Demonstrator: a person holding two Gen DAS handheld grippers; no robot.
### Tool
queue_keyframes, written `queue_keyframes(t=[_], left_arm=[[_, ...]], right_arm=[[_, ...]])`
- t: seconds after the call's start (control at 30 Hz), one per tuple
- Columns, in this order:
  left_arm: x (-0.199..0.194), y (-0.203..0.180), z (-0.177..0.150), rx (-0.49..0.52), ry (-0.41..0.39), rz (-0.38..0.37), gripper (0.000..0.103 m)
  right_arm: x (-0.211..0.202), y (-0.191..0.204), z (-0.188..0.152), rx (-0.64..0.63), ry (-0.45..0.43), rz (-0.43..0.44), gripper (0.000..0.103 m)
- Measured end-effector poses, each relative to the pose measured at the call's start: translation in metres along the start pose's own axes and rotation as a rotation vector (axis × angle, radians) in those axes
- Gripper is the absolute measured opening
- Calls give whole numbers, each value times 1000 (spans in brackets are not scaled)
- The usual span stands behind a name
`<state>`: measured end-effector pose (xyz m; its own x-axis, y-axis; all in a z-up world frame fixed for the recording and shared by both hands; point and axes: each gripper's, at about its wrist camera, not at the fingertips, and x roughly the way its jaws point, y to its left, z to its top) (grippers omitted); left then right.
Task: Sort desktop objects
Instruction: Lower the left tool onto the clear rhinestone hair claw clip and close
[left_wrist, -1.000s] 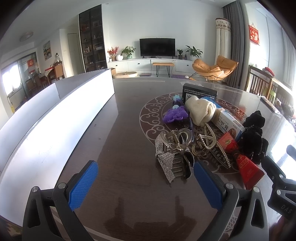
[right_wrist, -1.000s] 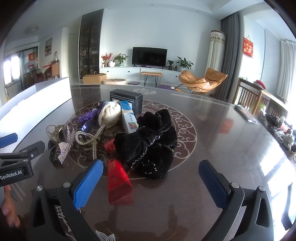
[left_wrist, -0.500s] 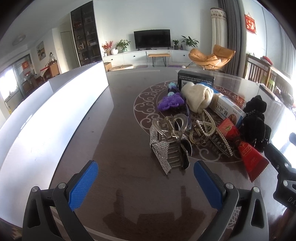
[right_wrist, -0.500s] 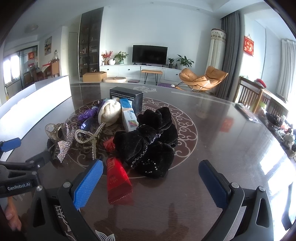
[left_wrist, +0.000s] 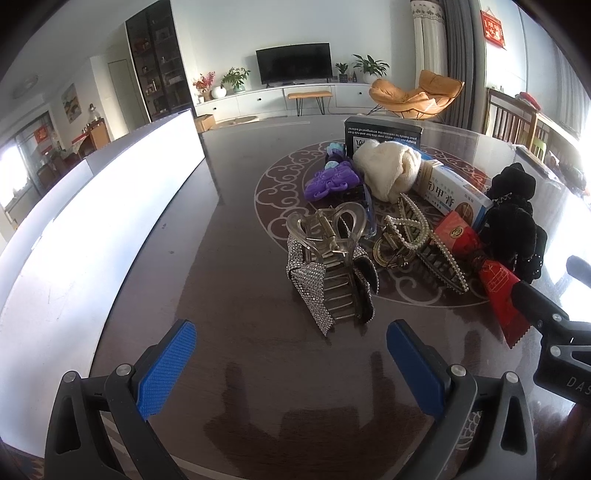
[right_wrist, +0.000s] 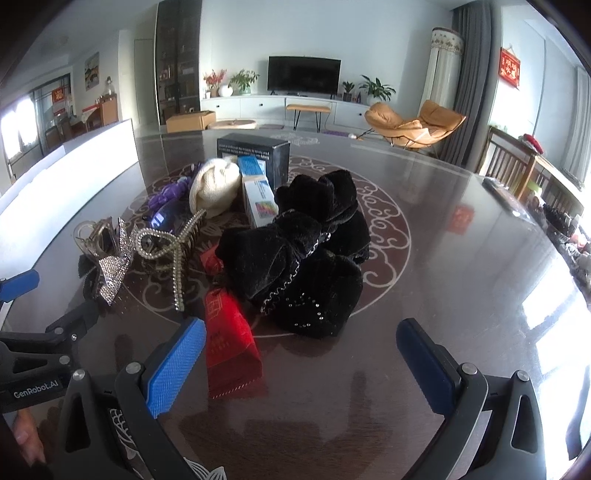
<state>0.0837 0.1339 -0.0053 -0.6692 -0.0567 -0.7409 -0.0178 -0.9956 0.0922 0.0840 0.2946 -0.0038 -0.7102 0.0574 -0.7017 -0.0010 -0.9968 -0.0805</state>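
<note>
A pile of small objects lies on the dark table. A rhinestone hair claw (left_wrist: 328, 266) is nearest my left gripper (left_wrist: 291, 363), which is open and empty just short of it. Beside it lie a pearl hair claw (left_wrist: 417, 240), a red packet (left_wrist: 495, 295), a purple clip (left_wrist: 330, 181), a cream knit item (left_wrist: 388, 168), a blue-white box (left_wrist: 450, 192) and a black box (left_wrist: 382, 133). My right gripper (right_wrist: 301, 362) is open and empty, in front of the black velvet bow (right_wrist: 299, 258) and the red packet (right_wrist: 229, 339). The rhinestone claw (right_wrist: 109, 258) shows at its left.
A long white bin (left_wrist: 74, 214) runs along the table's left side. The table (right_wrist: 461, 280) has bare dark surface to the right of the pile. A remote-like item (right_wrist: 498, 188) and clutter sit at the far right edge. The left gripper's body (right_wrist: 33, 354) sits at the right view's lower left.
My left gripper has moved forward and lower toward the rhinestone claw, which now looks larger and nearer. The right gripper has barely moved. Both stay open.
</note>
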Motion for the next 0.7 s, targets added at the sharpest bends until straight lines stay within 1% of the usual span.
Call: queue_keyframes(t=[0.5,0.7], left_arm=[[10,-3,-1,63,50,43,103],[12,1,-1,59,59,35,103]], right_arm=[[18,9,-1,-43,88,-8,103],[22,12,-1,-56,107,-4,103]])
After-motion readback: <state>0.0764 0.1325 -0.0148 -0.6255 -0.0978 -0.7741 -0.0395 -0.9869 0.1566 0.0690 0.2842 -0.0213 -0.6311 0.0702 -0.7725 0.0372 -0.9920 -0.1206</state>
